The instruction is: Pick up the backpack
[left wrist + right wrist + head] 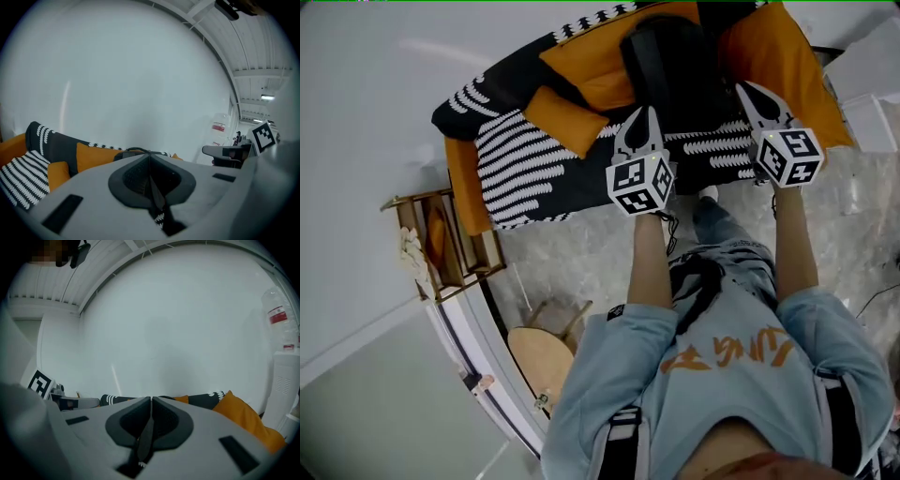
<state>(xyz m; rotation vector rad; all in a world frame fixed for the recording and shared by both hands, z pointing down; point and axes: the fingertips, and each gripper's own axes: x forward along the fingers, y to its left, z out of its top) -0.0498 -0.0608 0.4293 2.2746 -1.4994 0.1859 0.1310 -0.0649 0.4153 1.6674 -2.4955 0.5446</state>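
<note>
Head view, progress: nothing was lifted yet. The backpack (666, 66) stood upright on the sofa (525, 173), ahead of both tips and between them.
Head view, left hand-held gripper (643, 114): its jaws were pressed together and it held nothing. The backpack was just to its right.
Head view, right hand-held gripper (750, 91): it was likewise closed and empty. The backpack was just to its left.
Head view, what was left: by my reckoning the whole job, meaning opening a jaw pair, taking a strap or handle, and raising the bag.
Head view, surface and room: the sofa had a black-and-white patterned cover, with an orange cushion (567, 120) left of the left tip. A wooden rack (441, 244) and a round stool (546, 356) stood on the pale floor (581, 253), behind and left of the hands.
Left gripper view, jaws: the left hand-held gripper (150, 158) showed one tight seam with nothing in it. The backpack's dark top (129, 153) peeked just beyond it, with the sofa back (42, 138) off to the left under a bare white wall (140, 70).
Right gripper view, jaws: the right hand-held gripper (151, 401) also showed a closed seam and was empty. An orange cushion (243, 420) lay to its right, and the same plain wall stood ahead.
</note>
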